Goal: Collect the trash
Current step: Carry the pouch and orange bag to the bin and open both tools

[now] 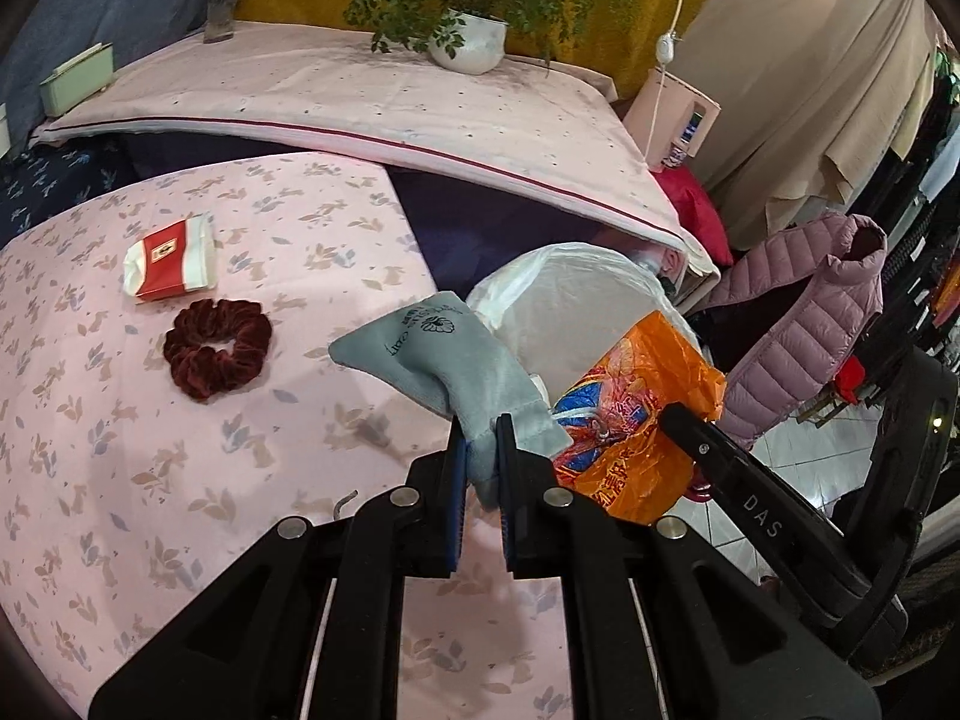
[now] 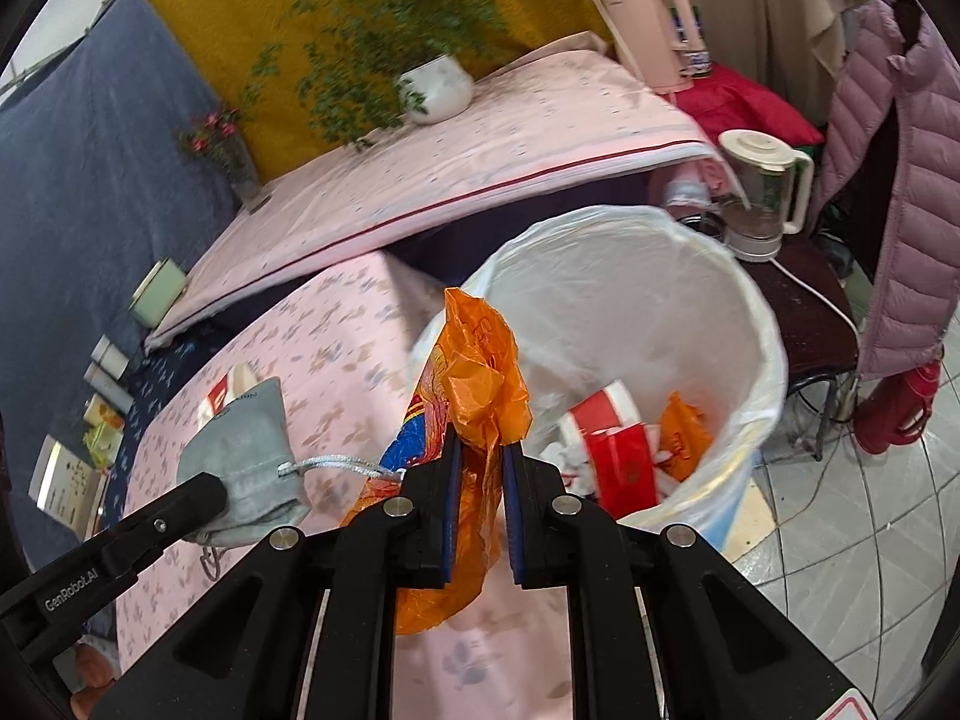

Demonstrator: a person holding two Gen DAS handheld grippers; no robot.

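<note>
My left gripper is shut on the neck of a grey drawstring pouch, held above the edge of the pink floral table. My right gripper is shut on a crumpled orange plastic bag, just left of the white-lined trash bin. The bin holds a red and white carton and an orange wrapper. The pouch hangs close to the left of the bag. A red and white packet and a dark red scrunchie lie on the table.
Behind the table is a raised pink-covered surface with a potted plant, a vase and a green box. Right of the bin are a blender jug, a purple puffer jacket, a red flask and tiled floor.
</note>
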